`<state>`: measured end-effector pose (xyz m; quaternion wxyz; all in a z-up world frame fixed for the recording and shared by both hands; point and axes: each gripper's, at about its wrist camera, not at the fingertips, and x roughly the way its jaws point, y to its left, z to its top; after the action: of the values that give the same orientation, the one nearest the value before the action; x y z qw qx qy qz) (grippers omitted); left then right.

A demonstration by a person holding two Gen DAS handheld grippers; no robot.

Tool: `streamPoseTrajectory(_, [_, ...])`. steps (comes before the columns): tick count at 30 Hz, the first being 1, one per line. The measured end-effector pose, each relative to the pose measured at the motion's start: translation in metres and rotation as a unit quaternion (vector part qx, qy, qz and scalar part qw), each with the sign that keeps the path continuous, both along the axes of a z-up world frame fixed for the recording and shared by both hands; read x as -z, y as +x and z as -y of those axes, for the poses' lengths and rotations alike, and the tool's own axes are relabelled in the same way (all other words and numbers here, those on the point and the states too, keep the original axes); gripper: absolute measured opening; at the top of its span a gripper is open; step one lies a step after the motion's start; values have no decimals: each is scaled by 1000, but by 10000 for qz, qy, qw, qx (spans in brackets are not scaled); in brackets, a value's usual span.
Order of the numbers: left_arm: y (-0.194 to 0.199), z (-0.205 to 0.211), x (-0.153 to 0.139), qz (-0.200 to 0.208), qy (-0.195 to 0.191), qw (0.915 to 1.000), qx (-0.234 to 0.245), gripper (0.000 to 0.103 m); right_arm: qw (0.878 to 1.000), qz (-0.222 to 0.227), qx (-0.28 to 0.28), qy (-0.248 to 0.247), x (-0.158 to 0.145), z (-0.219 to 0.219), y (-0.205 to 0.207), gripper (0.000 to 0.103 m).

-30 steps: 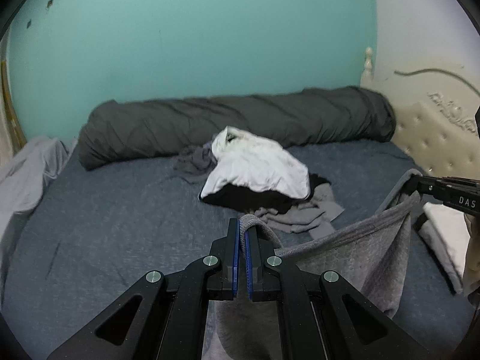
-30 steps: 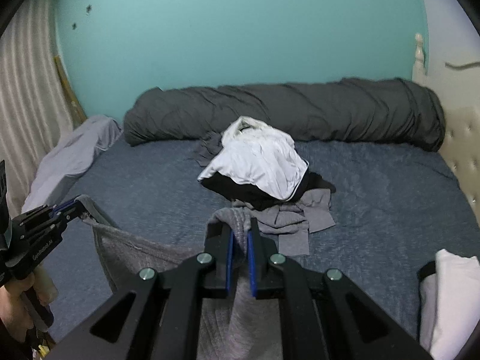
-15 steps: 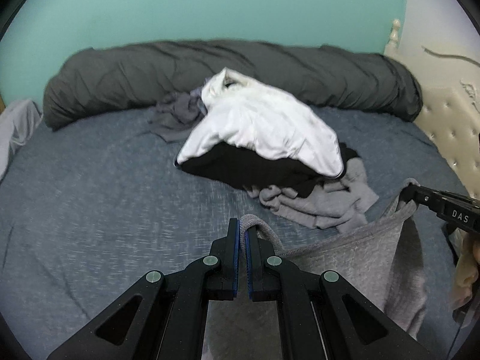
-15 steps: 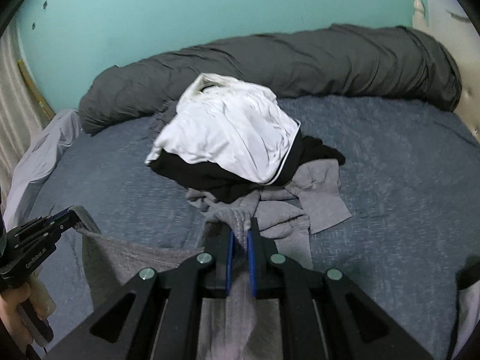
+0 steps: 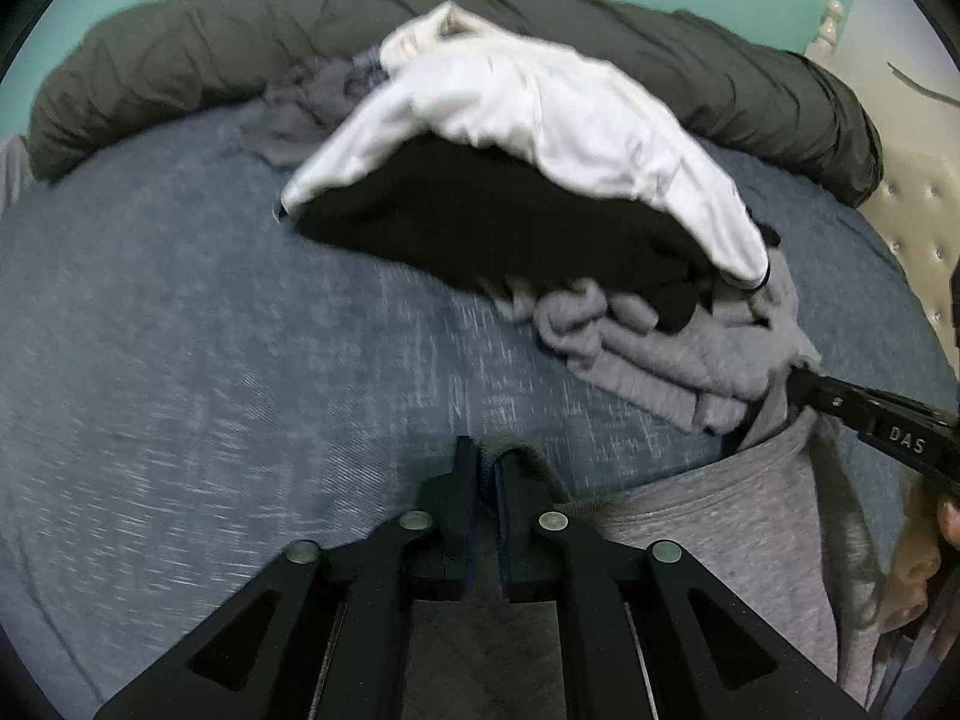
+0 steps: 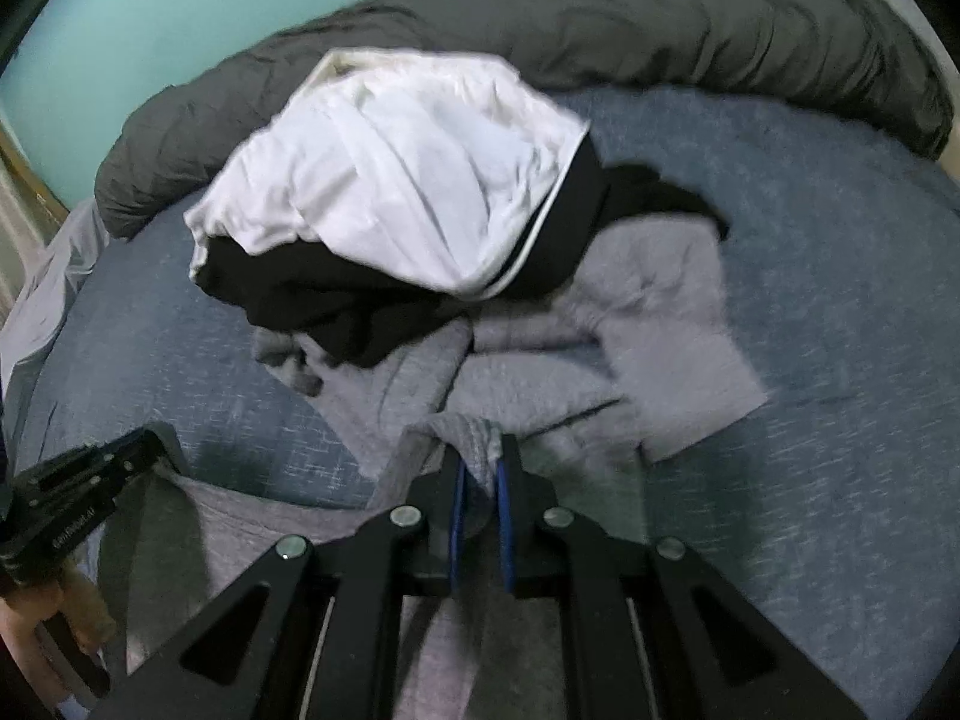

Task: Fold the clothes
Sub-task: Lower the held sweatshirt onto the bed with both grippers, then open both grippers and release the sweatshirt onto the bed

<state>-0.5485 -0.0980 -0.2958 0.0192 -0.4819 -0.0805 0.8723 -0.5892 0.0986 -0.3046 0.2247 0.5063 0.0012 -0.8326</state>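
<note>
The left gripper (image 5: 480, 480) is clenched on one top corner of a grey shirt (image 5: 738, 516), its fingers (image 5: 462, 468) pinching a rolled hem. The cloth runs from there across to the right gripper (image 5: 804, 384), which in the left view shows as a black bar at the frame's edge. Holding two corners apart like this keeps the top edge taut, so the shirt hangs open between them above the blue bed (image 5: 210, 360), likely so it can be laid flat for folding.

To the right, the right gripper (image 6: 480, 474) is likewise clamped on a bunch of the grey shirt (image 6: 252, 528), with the left gripper (image 6: 120, 456) visible at the far left of that view.

Beyond both lies a pile of clothes (image 6: 390, 180): a white garment over a black one, on crumpled grey pieces, in front of a rolled dark duvet (image 6: 660, 24).

Compared with a second ago, both cameras have dipped forward and closer: the pile fills far more of each view, the wall has nearly gone, and the shirt sits lower toward the bed.
</note>
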Motion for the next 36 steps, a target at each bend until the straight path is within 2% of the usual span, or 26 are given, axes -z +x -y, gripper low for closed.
streamPoseTrajectory(1, [0, 1, 3, 26, 41, 10000, -13, 12, 10000, 69, 19, -4, 5, 0, -2, 13])
streamPoseTrajectory(2, [1, 4, 3, -5, 79, 10000, -42, 26, 9999, 61, 58, -72, 3, -3, -1, 13])
streamPoseTrajectory(3, [3, 7, 2, -36, 118, 9999, -72, 44, 9998, -6, 112, -188, -2, -9, 1, 14])
streamPoseTrajectory(4, [6, 11, 0, -82, 194, 9997, -106, 50, 9994, -73, 166, -304, -8, -14, 3, 17])
streamPoseTrajectory(6, [15, 26, -11, -245, 523, 9981, -201, 68, 9980, -208, 274, -537, -19, -26, 7, 34])
streamPoseTrajectory(7, [19, 33, -16, -319, 653, 9971, -243, 72, 9969, -275, 328, -653, -25, -32, 10, 48])
streamPoseTrajectory(8, [25, 37, -22, -378, 703, 9964, -274, 74, 9957, -343, 382, -769, -31, -37, 12, 51])
streamPoseTrajectory(11, [52, 51, -37, -562, 740, 9953, -259, 74, 9913, -552, 526, -1071, -53, -60, 30, 52])
streamPoseTrajectory(14, [86, 63, -48, -695, 633, 9953, -249, 78, 9871, -780, 612, -1255, -71, -84, 67, 54])
streamPoseTrajectory(15, [95, 65, -48, -714, 599, 9953, -271, 83, 9864, -791, 615, -1303, -72, -91, 83, 54])
streamPoseTrajectory(19, [117, 76, -44, -557, 686, 9956, -298, 83, 9850, -686, 628, -1457, -65, -110, 143, 54])
streamPoseTrajectory(22, [139, 86, -49, -609, 893, 9935, -350, 83, 9882, -583, 523, -1315, -57, -114, 179, 54])
streamPoseTrajectory(25, [152, 90, -51, -549, 867, 9939, -409, 84, 9903, -604, 449, -1171, -49, -123, 205, 54])
streamPoseTrajectory(30, [149, 85, -58, -530, 858, 9938, -466, 84, 9924, -526, 495, -995, -45, -130, 207, 54])
streamPoseTrajectory(36, [132, 80, -67, -535, 940, 9925, -565, 84, 9947, -664, 151, -768, -58, -108, 171, 54])
